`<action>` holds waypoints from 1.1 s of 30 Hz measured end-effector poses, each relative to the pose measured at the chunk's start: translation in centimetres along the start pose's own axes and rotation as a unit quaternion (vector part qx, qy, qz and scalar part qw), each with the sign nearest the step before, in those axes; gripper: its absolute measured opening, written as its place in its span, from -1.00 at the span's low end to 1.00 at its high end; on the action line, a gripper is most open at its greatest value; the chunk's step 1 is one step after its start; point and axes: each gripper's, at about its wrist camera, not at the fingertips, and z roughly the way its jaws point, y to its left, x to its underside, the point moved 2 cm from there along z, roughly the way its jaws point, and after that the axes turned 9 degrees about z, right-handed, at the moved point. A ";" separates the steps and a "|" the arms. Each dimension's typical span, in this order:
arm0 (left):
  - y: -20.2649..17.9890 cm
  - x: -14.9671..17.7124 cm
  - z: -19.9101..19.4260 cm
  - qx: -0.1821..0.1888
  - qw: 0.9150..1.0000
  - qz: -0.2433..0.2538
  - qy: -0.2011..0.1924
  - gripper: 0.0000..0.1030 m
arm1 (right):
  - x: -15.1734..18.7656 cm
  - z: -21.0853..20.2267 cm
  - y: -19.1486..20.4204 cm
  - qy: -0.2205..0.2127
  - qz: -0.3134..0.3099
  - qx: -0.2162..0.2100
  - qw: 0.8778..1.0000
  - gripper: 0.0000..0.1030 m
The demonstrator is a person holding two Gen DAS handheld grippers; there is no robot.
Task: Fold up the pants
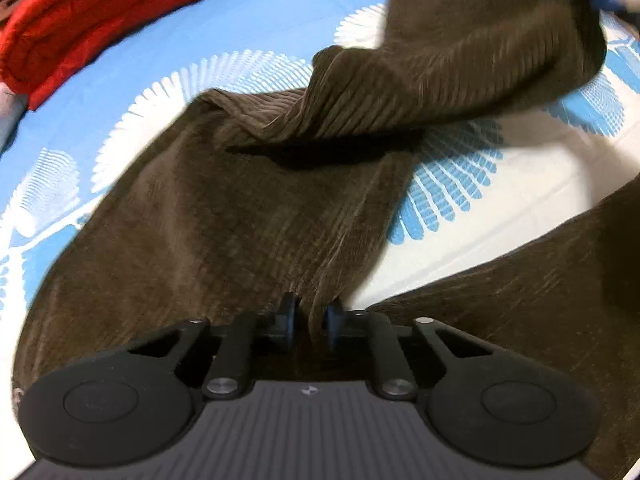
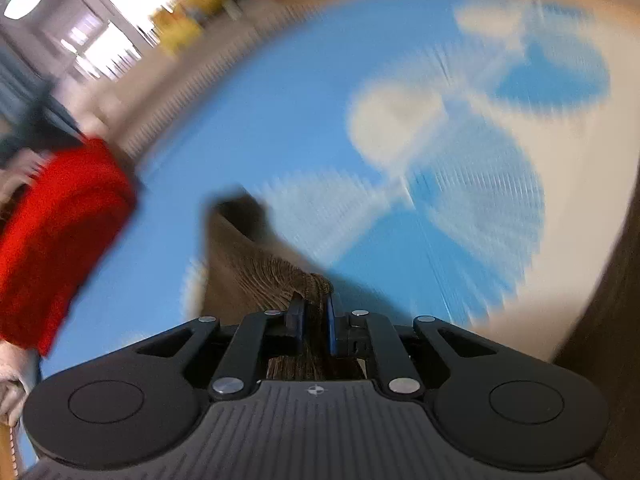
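Left tool [image 1: 311, 322] is clamped on a bunched edge of the brown corduroy pants [image 1: 240, 216], which lie on the blue-and-white patterned bedsheet [image 1: 460, 184]. Right tool [image 2: 316, 318] grips another pinch of the fabric w/ that leg lifted. For a clean fold: keep both pinches tight, carry the lifted leg over evenly, avoid twisting. Red folded garment [image 1: 100, 12] sits well apart.
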 end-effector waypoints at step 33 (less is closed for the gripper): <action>3.9 0.4 -0.9 0.071 0.990 -0.123 0.011 -0.36 | 2.1 4.9 -6.9 0.128 0.312 -0.059 0.939 -0.07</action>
